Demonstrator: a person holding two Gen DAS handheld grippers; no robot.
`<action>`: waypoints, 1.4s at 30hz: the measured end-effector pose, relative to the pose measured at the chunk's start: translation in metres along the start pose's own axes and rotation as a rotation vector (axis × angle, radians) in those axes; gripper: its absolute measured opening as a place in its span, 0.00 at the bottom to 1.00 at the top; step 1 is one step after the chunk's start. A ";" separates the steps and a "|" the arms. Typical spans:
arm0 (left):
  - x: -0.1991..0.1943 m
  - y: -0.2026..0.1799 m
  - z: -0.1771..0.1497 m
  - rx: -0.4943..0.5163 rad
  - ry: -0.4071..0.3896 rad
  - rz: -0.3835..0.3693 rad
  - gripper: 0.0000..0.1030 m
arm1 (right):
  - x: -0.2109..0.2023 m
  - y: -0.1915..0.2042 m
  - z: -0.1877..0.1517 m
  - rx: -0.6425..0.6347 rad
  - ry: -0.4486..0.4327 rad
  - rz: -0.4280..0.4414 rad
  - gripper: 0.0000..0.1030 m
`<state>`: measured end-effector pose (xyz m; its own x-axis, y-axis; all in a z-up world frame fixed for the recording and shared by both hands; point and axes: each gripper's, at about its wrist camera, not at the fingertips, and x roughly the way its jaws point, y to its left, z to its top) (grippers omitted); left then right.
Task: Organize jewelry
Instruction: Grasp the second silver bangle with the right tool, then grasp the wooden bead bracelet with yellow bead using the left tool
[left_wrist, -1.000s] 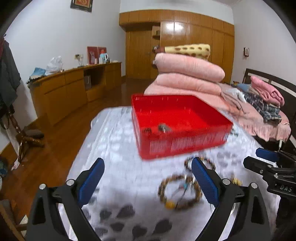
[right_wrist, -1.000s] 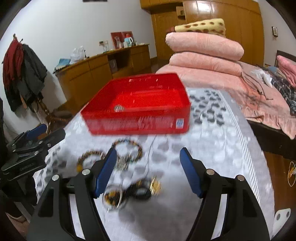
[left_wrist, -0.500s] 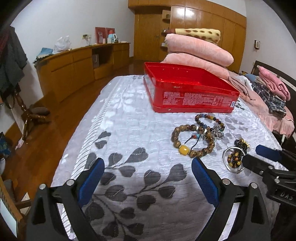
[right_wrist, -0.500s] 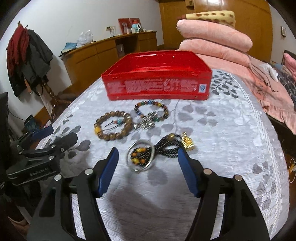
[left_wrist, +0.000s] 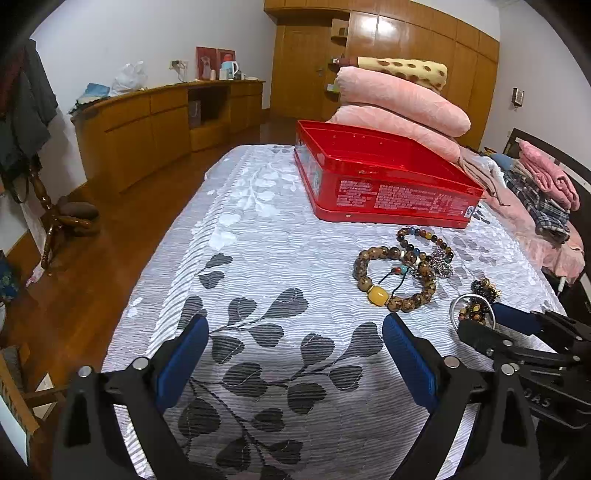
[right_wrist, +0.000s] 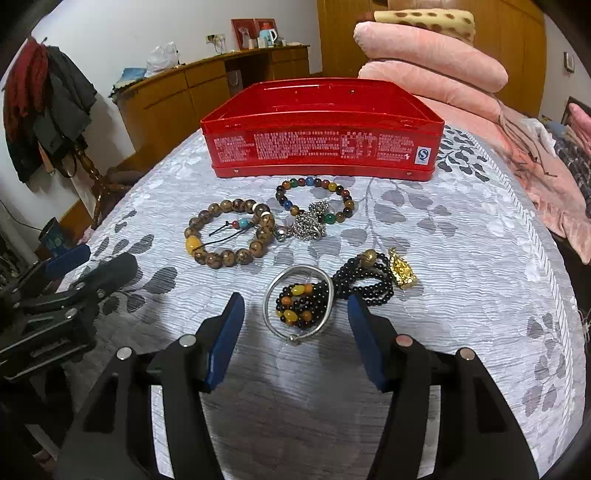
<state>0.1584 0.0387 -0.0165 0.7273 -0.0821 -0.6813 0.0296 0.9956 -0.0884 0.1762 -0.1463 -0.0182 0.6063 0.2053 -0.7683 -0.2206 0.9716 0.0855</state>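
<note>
Five pieces out: none of the jewelry visibly lies in the red tin (right_wrist: 321, 125); its floor is hidden from both views, so I cannot tell whether it holds anything. By my judgement nearly all the sorting is left.
Red tin: glossy, rectangular, printed side panel, open top, toward the far edge of the bed (right_wrist: 480, 266).
Brown bead bracelet (right_wrist: 229, 232): round mottled wooden beads, one amber barrel bead, dark cord; on the left of the group.
Multicolour bead bracelet (right_wrist: 314, 186): small polished beads, just before the tin.
Silver chain (right_wrist: 308, 221): a heaped metallic tangle touching both bracelets.
Silver bangle (right_wrist: 297, 304): smooth thin ring, overlapping the black bead strand (right_wrist: 364, 280) with its gold pendant (right_wrist: 402, 271).
Bed cover: crinkled white cloth with grey leaf print.
Right tool (right_wrist: 295, 332): spread wide, empty, pads flanking the bangle.
Left tool (left_wrist: 291, 354): spread wide, empty, over bare cover near the front edge.
</note>
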 end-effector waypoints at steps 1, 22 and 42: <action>0.000 0.000 0.000 -0.001 0.001 -0.003 0.90 | 0.002 0.000 0.000 -0.001 0.004 -0.004 0.53; 0.009 -0.007 0.005 0.007 0.019 -0.025 0.90 | 0.000 -0.004 -0.001 -0.018 0.019 -0.019 0.39; 0.047 -0.044 0.027 0.016 0.118 -0.123 0.83 | -0.014 -0.039 0.005 0.048 -0.019 -0.008 0.39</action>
<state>0.2098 -0.0077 -0.0249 0.6317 -0.2072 -0.7470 0.1255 0.9782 -0.1652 0.1796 -0.1865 -0.0077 0.6221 0.1993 -0.7571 -0.1788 0.9777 0.1103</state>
